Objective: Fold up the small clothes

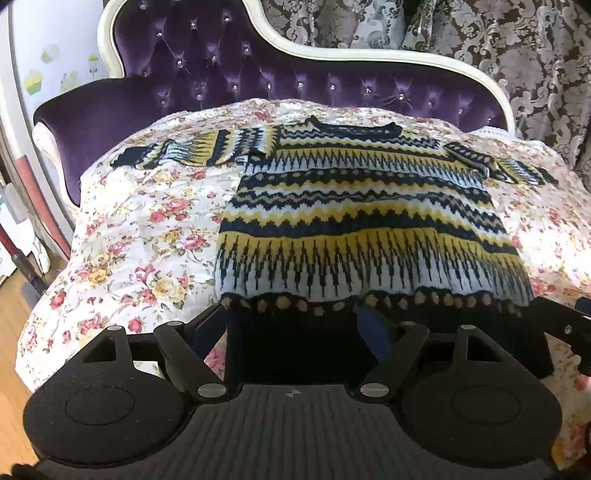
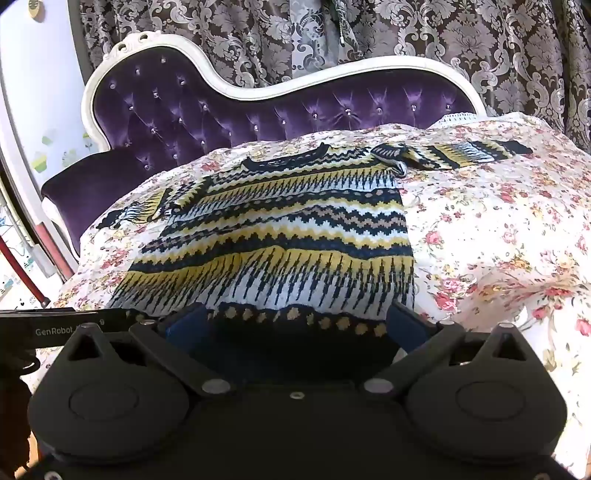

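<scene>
A small knit sweater [image 1: 354, 206] with navy, yellow and white zigzag bands lies flat on a floral quilt, neck away from me, both sleeves spread sideways. It also shows in the right wrist view [image 2: 288, 229]. My left gripper [image 1: 295, 317] is at the sweater's dark bottom hem near its left corner, its blue-padded fingers [image 1: 373, 325] spread wide with the hem lying between them. My right gripper [image 2: 284, 325] is at the hem's right part, fingers [image 2: 402, 325] likewise wide apart around the hem. Neither is closed on the cloth.
The floral quilt [image 1: 147, 236] covers a purple tufted sofa [image 1: 229, 74] with a white frame. Patterned curtains [image 2: 406, 33] hang behind. Wooden floor [image 1: 14, 332] lies at the left. The left gripper's body [image 2: 55, 328] shows at the right view's left edge.
</scene>
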Available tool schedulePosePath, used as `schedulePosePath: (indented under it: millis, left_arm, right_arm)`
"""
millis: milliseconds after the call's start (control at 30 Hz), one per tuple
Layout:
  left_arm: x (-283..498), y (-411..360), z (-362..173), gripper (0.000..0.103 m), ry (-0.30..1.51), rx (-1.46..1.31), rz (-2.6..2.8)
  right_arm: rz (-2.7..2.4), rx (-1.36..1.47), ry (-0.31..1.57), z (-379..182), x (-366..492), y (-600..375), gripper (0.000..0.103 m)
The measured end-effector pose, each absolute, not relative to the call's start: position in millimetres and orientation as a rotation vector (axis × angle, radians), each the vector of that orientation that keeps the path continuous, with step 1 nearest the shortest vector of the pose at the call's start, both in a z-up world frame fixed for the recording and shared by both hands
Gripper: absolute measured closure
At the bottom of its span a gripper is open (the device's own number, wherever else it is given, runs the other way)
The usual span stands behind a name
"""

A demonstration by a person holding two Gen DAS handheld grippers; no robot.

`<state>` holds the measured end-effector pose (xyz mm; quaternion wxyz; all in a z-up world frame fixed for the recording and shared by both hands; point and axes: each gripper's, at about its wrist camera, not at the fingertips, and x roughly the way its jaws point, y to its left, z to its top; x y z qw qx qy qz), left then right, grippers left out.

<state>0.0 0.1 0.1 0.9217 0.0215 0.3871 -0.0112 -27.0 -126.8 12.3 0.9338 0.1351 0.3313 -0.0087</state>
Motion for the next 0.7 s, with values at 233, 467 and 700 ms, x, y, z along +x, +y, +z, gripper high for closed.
schedulePosePath:
  millis: [233, 467, 700]
  left_arm:
    - [-5, -6, -9, 0.026, 0.805, 0.049, -0.018]
    - [0, -1, -6, 0.026, 0.839, 0.037, -0.032]
    - [0, -2, -8, 0.026, 0.848, 0.039, -0.033]
  right_arm:
    - [-0.010, 0.284, 0.682, 6, -27, -129, 0.000]
    - [-0.012, 0.291, 0.700, 7, -25, -129, 0.000]
    - [-0.013, 0.297, 0.706, 8, -25, -128, 0.000]
